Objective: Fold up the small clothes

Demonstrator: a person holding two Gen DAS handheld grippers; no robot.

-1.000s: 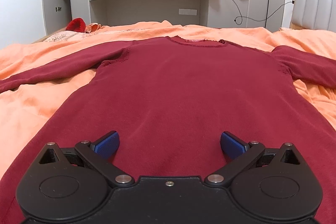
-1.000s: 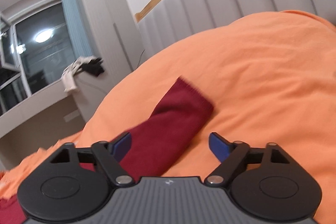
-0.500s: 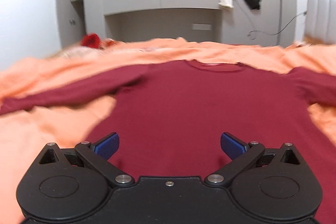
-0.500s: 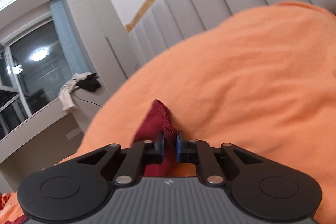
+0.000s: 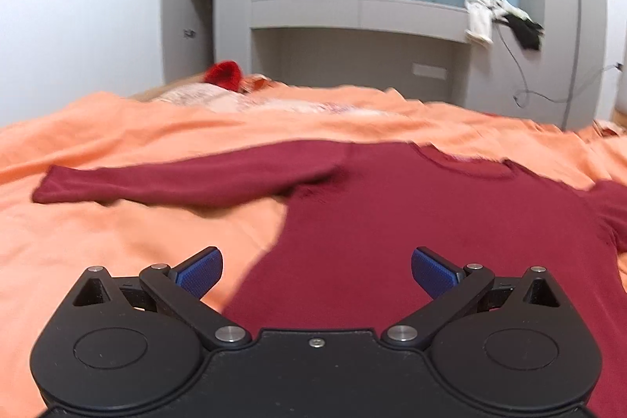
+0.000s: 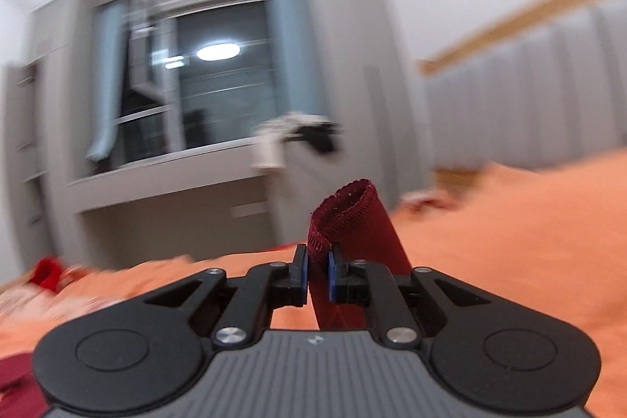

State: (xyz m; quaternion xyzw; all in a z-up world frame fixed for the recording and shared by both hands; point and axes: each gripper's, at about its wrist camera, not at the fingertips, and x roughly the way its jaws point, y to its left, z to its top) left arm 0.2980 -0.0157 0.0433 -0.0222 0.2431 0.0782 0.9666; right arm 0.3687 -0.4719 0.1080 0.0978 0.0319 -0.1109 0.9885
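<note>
A dark red long-sleeved sweater (image 5: 411, 222) lies flat on an orange bedspread (image 5: 117, 222), collar away from me, its left sleeve (image 5: 176, 179) stretched out to the left. My left gripper (image 5: 316, 271) is open and empty, hovering over the sweater's lower left side. My right gripper (image 6: 317, 275) is shut on the cuff of the right sleeve (image 6: 352, 222) and holds it lifted above the bed, the cuff opening standing up above the blue pads.
A red item (image 5: 223, 75) lies at the bed's far edge. Grey shelving with a window ledge (image 5: 352, 14) stands behind, clothes (image 5: 501, 20) hanging on it. A grey padded headboard (image 6: 548, 96) is at the right.
My right gripper closed on the right sleeve cuff, lifted it and swung left toward the window. My left gripper moved back and to the left, so the left sleeve end came into view.
</note>
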